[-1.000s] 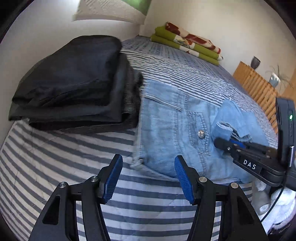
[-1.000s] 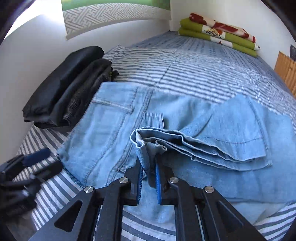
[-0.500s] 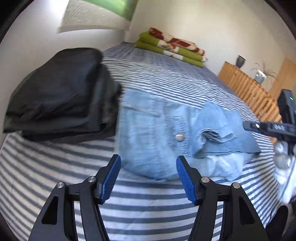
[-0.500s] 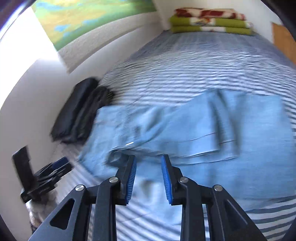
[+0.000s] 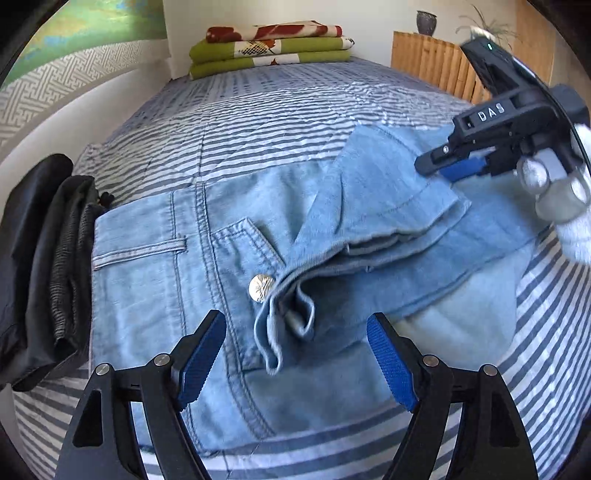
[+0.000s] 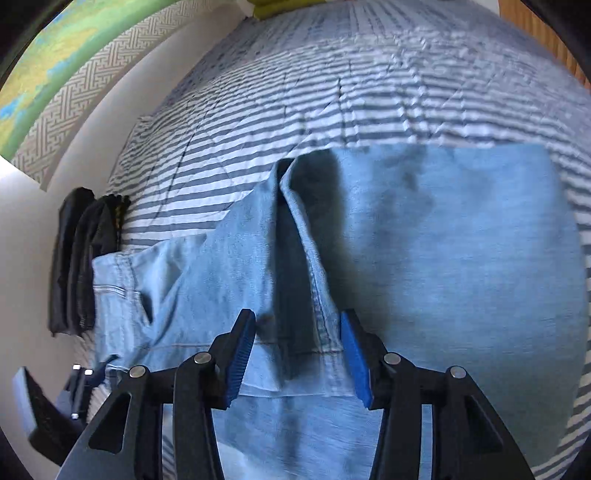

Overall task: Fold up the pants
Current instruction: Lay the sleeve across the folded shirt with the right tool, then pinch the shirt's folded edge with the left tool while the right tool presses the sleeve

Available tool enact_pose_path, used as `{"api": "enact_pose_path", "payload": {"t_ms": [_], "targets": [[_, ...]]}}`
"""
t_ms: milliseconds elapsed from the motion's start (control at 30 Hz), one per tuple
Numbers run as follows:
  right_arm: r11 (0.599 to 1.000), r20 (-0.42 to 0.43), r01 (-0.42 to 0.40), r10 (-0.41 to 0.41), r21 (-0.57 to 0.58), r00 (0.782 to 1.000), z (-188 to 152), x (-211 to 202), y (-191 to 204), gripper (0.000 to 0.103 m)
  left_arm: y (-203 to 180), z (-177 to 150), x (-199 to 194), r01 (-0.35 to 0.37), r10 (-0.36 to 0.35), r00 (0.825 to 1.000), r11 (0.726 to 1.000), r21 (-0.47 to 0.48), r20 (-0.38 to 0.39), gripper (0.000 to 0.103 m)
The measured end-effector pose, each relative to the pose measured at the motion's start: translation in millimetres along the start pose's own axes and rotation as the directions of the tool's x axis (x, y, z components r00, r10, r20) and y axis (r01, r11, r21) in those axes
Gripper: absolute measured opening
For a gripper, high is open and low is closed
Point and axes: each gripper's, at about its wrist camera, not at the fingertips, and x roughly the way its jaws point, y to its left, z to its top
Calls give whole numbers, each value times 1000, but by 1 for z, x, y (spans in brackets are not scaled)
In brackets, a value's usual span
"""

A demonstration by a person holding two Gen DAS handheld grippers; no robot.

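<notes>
Light-blue jeans lie partly folded on a bed w/ a blue-and-white striped cover. In the left wrist view the waist end w/ back pocket and belt loop sits at 9 o'clock, and a metal button shows near centre. The leg hems are doubled back over the seat, running from centre out to 2 o'clock; their loose corner bunches just below the button.

Left gripper: jaws wide and opening, blue pads either side of the bunched corner but above it, nothing clamped. It hangs over the jeans' near edge at 6 o'clock.

Right gripper: jaws about half apart and opening. A raised ridge of denim runs between the pads in the right wrist view, but the pads don't press it, so no grip. In the left wrist view the same tool shows at 2 o'clock over the folded legs, held by a white-gloved hand.

A stack of dark folded clothes touches the waist end of the jeans at 9 o'clock, by the wall. Folded green and red blankets sit at the far end of the bed at 12 o'clock. A slatted wooden unit w/ a dark vase stands at 1 o'clock.
</notes>
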Motion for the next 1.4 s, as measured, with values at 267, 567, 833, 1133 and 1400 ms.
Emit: {"api": "enact_pose_path", "payload": {"t_ms": [267,567,833,1133,1400], "targets": [[994,-20,30,-32,-103,999,4,-5,19,45,-1,13,7,-17,17,999,1000,10,-34,16],[986,-23,61,-65,-157,998,5,-10,29,7,3,15,-19,89,-90,996,991,-95,-9,12],[978,111,-28,52,-207,993,29,-106,96,6,3,0,-93,292,-280,956,938,-184,90,12],[898,31,68,-61,-434,998,46,34,247,14,77,-73,-46,309,-333,942,822,-478,38,12],[954,59,-17,36,-299,998,44,-17,168,22,88,-87,-33,345,-365,929,792,-504,62,13]]}}
